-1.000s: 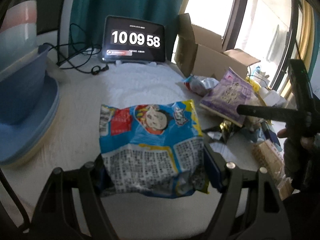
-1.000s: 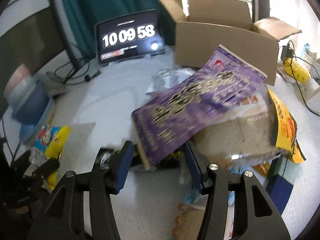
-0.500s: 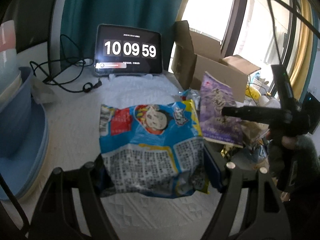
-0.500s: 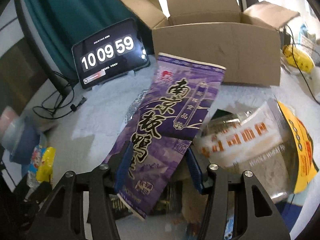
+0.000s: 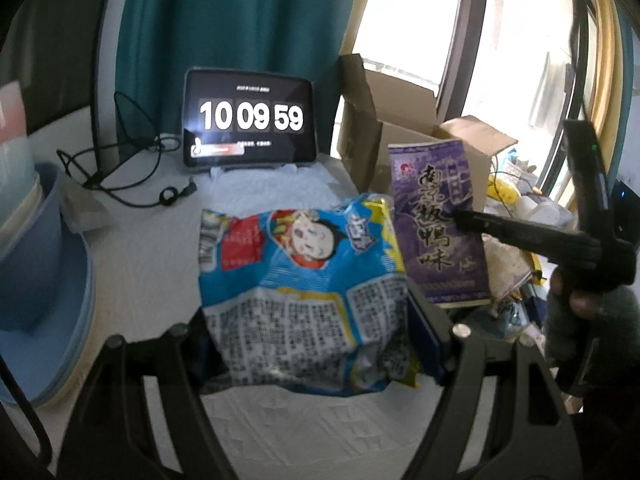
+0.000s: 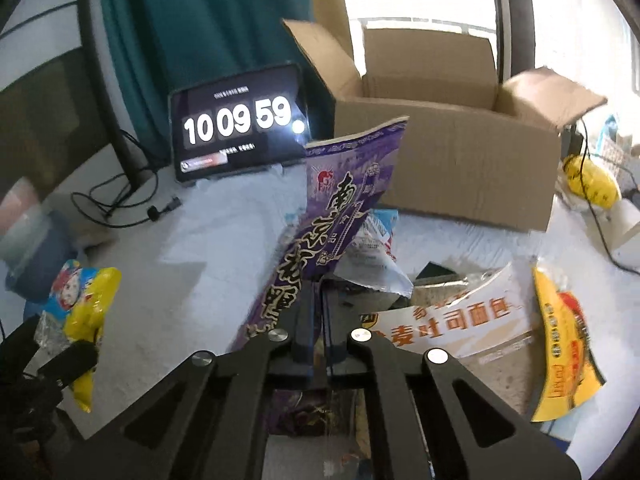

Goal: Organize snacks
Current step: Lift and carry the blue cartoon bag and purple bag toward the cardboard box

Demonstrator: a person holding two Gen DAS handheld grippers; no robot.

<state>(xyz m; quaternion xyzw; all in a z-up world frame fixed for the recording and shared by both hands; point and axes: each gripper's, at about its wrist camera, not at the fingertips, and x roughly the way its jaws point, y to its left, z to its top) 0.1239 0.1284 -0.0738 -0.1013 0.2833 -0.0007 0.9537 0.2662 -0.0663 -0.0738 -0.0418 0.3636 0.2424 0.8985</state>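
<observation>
Left wrist view. Left claw (image 5: 316, 344): pinching the lower edge of a blue and yellow snack bag (image 5: 300, 280) with a cartoon face, held clear of the white-covered bench (image 5: 152, 248), printed back panel nearest the camera. Grip at the bag's edge, probably so the pack hangs flat and travels without crushing. Beside it to the right, apparently just touching: a purple snack packet (image 5: 436, 220) with Chinese lettering, held upright by the right claw, seen here from the side. Behind: open cardboard box (image 5: 384, 136), flaps up, the likely destination for sorted snacks. Also: tablet clock (image 5: 250, 120) reading 10 09 59, black cable (image 5: 132, 172), stacked blue plastic tubs (image 5: 36, 248) at the left edge.

Right wrist view. Right claw (image 6: 318, 312): pressed together on the purple snack packet's lower part, the packet rising slantwise toward the box mouth. Thin flat pack, hence the nearly closed pinch. On the bench beyond: a white toast-bread bag (image 6: 452, 316), a yellow and orange packet (image 6: 568, 340), and a crumpled silver and blue wrapper (image 6: 372, 256), all unsorted. The cartoon bag shows at far left, in the left claw.
</observation>
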